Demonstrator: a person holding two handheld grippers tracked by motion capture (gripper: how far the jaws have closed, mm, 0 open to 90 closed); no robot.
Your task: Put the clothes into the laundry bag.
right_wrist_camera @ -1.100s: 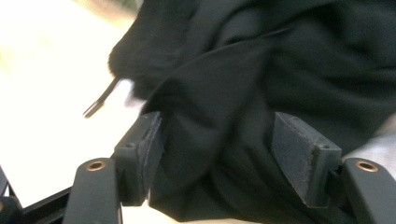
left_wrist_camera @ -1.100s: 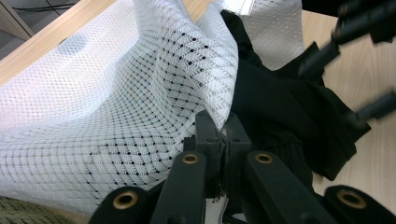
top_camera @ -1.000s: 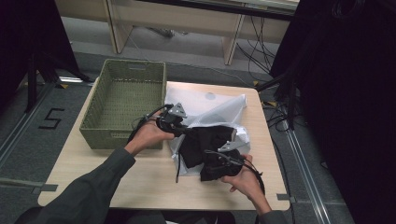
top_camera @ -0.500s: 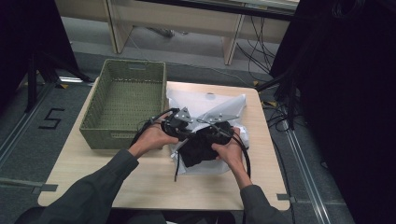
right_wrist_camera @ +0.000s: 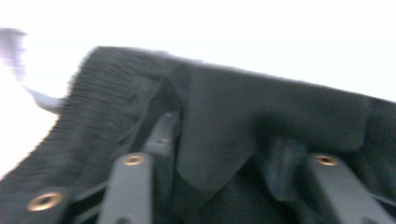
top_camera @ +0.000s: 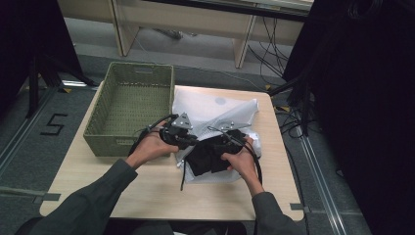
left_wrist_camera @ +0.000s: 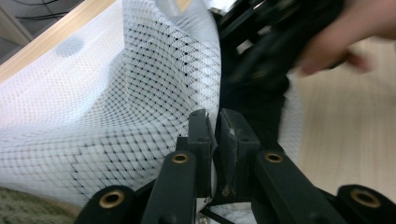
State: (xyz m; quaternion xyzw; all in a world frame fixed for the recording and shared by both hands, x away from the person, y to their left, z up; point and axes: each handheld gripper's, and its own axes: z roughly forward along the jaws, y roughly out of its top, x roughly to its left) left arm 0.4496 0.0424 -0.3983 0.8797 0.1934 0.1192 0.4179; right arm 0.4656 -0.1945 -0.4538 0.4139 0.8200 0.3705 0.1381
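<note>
Left gripper is clamped on the edge of the white mesh laundry bag, which lies on the wooden table just right of the green woven basket. Right gripper has its jaws spread, with black garment draped between and over them at the bag's mouth.

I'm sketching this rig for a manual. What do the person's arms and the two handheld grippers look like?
Both forearms wear dark grey long sleeves. The left gripper is black with a grey three-cornered plate on top and a black cable. Its black jaws carry brass-coloured rivets. The right gripper is black too, trailing a black cable.
</note>
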